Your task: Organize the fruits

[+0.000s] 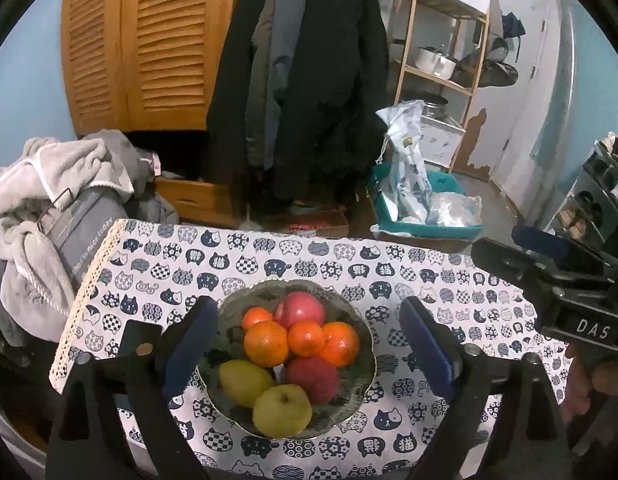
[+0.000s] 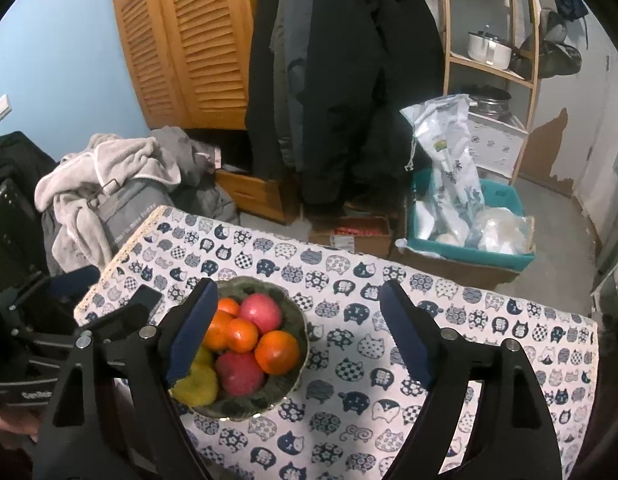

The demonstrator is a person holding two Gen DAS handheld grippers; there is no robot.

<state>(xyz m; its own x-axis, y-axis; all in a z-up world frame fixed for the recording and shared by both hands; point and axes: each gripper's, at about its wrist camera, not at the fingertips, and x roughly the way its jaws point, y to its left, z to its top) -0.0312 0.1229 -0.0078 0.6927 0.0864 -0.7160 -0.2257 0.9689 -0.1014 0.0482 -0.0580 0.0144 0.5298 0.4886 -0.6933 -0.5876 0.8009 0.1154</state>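
All fruit is seen gathered in one bowl [image 1: 361, 316] on the cat-print tabletop [image 1: 449, 280]: four oranges [image 1: 266, 343], two red apples [image 1: 300, 309] and two yellow-green fruits [image 1: 282, 411]. The heap is contained by the raised rim, so nothing can roll off; no loose fruit is seen on the cloth.

Left gripper [image 1: 309, 344]: fingers are held wide apart, nothing clamped. The bowl is framed squarely between them, below the tips, no contact visible. That spread looks sized for straddling the bowl or for picking a single fruit from above.

Right gripper [image 2: 293, 332]: fingers [image 2: 407, 334] are also wide apart and empty. The bowl is offset toward its left finger, which hides part of the yellow-green fruit; bare cloth is seen between the fingers otherwise. A dark phone-like slab [image 2: 143, 298] is seen beside the bowl, near the tabletop edge.

Stage cannot be settled: a full bowl fits fruit already collected, or fruit waiting to be sorted out of it.
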